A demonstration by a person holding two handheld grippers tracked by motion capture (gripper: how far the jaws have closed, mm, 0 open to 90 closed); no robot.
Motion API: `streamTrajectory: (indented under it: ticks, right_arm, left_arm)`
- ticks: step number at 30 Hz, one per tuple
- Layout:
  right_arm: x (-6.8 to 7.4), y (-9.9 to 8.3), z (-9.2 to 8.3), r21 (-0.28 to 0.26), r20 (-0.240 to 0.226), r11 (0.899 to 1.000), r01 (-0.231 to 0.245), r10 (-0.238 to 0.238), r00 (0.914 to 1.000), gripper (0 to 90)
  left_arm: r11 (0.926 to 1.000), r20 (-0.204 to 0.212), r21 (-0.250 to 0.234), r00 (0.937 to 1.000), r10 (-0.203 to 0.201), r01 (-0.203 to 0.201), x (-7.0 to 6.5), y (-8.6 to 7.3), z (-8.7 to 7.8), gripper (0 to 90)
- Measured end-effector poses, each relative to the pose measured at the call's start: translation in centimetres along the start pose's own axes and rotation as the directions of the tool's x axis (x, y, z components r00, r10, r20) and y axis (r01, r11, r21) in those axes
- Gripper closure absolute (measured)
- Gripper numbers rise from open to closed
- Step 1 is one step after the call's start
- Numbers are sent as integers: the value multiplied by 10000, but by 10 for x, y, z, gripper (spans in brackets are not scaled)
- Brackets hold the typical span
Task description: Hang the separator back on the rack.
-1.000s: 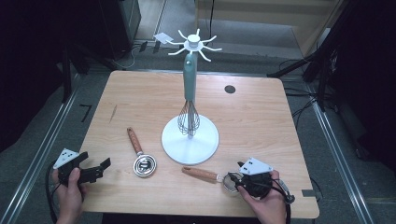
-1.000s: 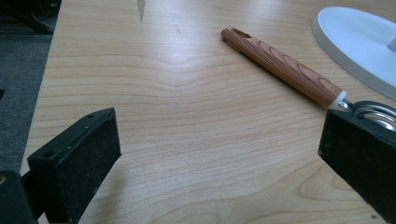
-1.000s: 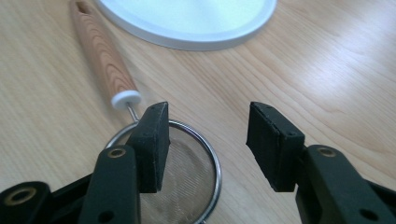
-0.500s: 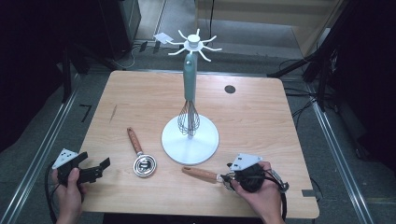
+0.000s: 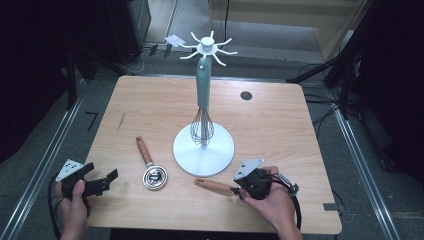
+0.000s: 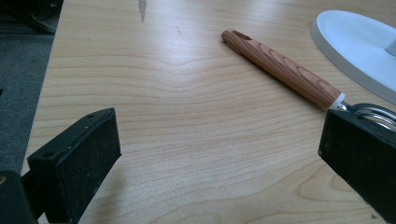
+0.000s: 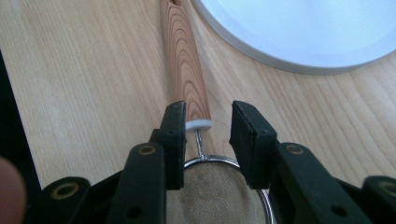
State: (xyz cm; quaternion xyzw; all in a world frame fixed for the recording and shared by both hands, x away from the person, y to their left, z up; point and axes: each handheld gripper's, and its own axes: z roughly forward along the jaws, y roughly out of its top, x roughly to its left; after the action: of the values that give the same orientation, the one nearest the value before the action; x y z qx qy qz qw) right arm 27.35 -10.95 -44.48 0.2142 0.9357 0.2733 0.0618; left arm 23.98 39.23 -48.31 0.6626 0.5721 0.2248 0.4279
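Right gripper [image 7: 203,140] low over table [image 5: 280,125], jaws just been closing, now straddling strainer [image 7: 191,84] at white collar where wooden handle meets wire neck. One pad touches collar, gap at other; not yet clamped. Strainer flat, long axis straight out from jaws: handle points away, mesh bowl back under gripper body. White stand base [image 7: 299,32] just beside handle. Left gripper [image 5: 100,182] well apart, jaws wide, nothing between; second strainer [image 5: 150,167] ahead of it.

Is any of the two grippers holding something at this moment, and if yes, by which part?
Nothing is gripped yet. The right gripper has been closing around the strainer at the handle's white collar, with gaps on both sides. The left gripper is open over bare table.
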Motion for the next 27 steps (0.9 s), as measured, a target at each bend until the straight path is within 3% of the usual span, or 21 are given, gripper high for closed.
streamTrajectory:
  ticks: [4, 5, 7, 11, 19, 27]
  right_arm:
    - [-1, 4, 3, 247, -193, 9997, -24, 29, 9998, 686]
    - [-3, 6, 6, 465, -451, 9988, -142, 163, 9988, 679]
    - [-3, 10, 9, 780, -485, 9966, -256, 294, 9984, 675]
    - [-4, 13, 13, 937, -643, 9947, -415, 476, 9968, 672]
    - [-7, 18, 25, 1756, -1192, 9823, -650, 868, 9891, 677]
    - [-8, 22, 33, 2371, -1311, 9694, -637, 969, 9866, 663]
  left_arm:
    - [10000, 0, 5, 10000, -3, 3, 0, 0, 0, 0]
    - [10000, -1, 2, 10000, -2, 2, 0, 0, 0, 0]
    - [10000, -5, 3, 10000, -4, 4, 0, 0, 0, 0]
    - [10000, 6, 0, 10000, -9, 9, 0, 0, 0, 0]
    - [10000, 1, 12, 10000, -2, 2, 0, 0, 0, 0]
    - [10000, 4, 19, 10000, -12, 12, 0, 0, 0, 0]
